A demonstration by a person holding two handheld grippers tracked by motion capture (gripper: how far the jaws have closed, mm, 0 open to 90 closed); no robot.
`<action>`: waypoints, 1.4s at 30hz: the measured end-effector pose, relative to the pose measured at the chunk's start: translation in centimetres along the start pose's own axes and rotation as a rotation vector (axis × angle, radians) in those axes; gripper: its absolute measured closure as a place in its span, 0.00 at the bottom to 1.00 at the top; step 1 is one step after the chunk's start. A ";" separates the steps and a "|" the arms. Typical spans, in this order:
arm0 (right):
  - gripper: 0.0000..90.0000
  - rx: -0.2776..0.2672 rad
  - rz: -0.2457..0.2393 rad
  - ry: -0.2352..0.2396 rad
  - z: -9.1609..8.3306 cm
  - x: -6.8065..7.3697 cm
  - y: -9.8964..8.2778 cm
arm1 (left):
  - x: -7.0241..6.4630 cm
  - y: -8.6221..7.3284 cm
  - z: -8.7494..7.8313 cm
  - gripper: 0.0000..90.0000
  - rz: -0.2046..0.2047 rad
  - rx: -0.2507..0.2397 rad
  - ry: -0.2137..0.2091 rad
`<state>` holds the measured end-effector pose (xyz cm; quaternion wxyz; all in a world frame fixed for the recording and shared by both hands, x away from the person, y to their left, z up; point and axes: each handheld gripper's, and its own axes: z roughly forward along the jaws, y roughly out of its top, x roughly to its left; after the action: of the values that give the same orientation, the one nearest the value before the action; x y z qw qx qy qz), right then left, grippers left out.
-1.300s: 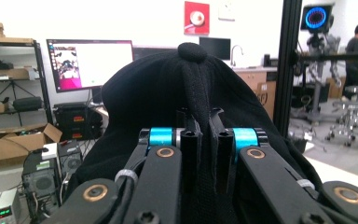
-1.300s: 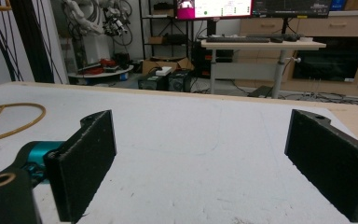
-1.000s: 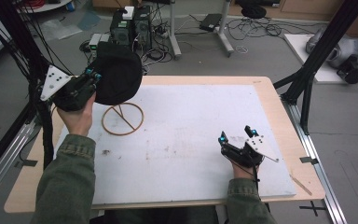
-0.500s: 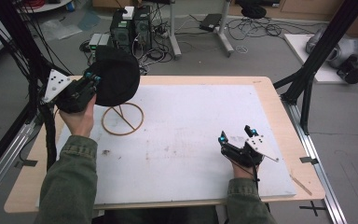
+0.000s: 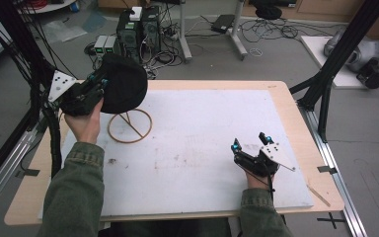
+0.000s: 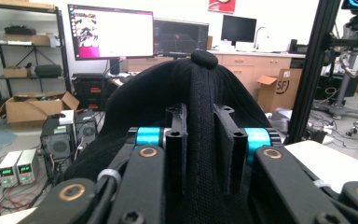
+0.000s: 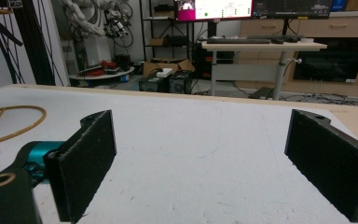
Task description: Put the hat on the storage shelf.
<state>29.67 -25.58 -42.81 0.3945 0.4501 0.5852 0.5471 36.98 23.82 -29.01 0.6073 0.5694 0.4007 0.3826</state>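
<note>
A black cap (image 5: 123,89) hangs above the wooden ring stand (image 5: 128,142) at the table's far left. My left gripper (image 5: 98,84) comes at it from the left. In the left gripper view a fold of the cap (image 6: 200,93) fills the gap of the left gripper (image 6: 200,116) and touches both pads. Its jaws have just been opening, with the fold still between them. My right gripper (image 5: 249,140) rests low on the white board at the front right, wide open. Nothing lies between the jaws of the right gripper (image 7: 200,154), and the ring stand (image 7: 39,114) shows far off at the left.
The white board (image 5: 202,123) covers most of the wooden table. Black frame posts (image 5: 325,79) stand at both sides. Computer boxes (image 5: 138,29) and cables lie on the floor beyond the far edge. A thin stick (image 5: 319,195) lies at the front right corner.
</note>
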 end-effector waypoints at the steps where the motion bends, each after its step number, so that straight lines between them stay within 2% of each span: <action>1: 0.09 0.001 0.002 0.001 0.0 0.0 0.0 | 0.0 0.0 0.0 0.81 -0.001 0.003 0.008; 4: 0.09 0.003 0.003 -0.001 0.0 0.0 0.0 | 0.0 0.1 -0.1 0.76 0.000 0.000 0.036; 6: 0.09 -0.003 0.004 -0.005 0.0 -0.1 0.0 | 0.0 0.1 -0.1 0.69 0.010 0.007 0.052; 8: 0.09 -0.009 0.002 -0.010 0.0 -0.2 0.1 | -0.1 0.0 -0.1 0.62 0.021 0.011 0.056; 12: 0.09 -0.007 0.006 -0.003 -0.1 -0.1 0.1 | 0.0 -0.1 -0.3 0.55 0.009 -0.006 0.068; 14: 0.09 -0.012 0.001 -0.004 -0.1 -0.1 0.2 | 0.0 -0.1 -0.3 0.47 0.011 -0.009 0.065; 19: 0.09 -0.013 0.003 -0.005 -0.2 -0.1 0.2 | -0.3 -0.1 -0.6 0.34 0.047 -0.004 0.087; 22: 0.09 -0.013 0.001 -0.001 -0.1 -0.1 0.2 | -0.3 -0.1 -1.0 0.27 0.052 -0.008 0.089; 27: 0.09 -0.012 -0.001 -0.001 -0.1 0.0 0.3 | -0.3 -0.2 -1.7 0.20 0.052 -0.010 0.107; 31: 0.09 -0.013 0.005 -0.003 -0.2 0.0 0.3 | -0.5 -0.4 -2.1 0.18 0.074 -0.012 0.121; 35: 0.09 -0.016 0.002 -0.005 -0.2 0.0 0.3 | -0.6 -0.7 -2.8 0.18 0.074 -0.014 0.125; 39: 0.09 -0.023 0.006 -0.013 -0.3 -0.1 0.4 | -1.1 -1.2 -3.5 0.18 0.117 -0.020 0.155; 42: 0.09 -0.020 0.012 -0.016 -0.3 -0.1 0.4 | -1.2 -1.7 -4.1 0.18 0.120 -0.029 0.164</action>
<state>29.49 -25.79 -42.43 0.4002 0.4540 0.5740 0.5517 32.78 24.14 -30.73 0.5566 0.5503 0.4086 0.4695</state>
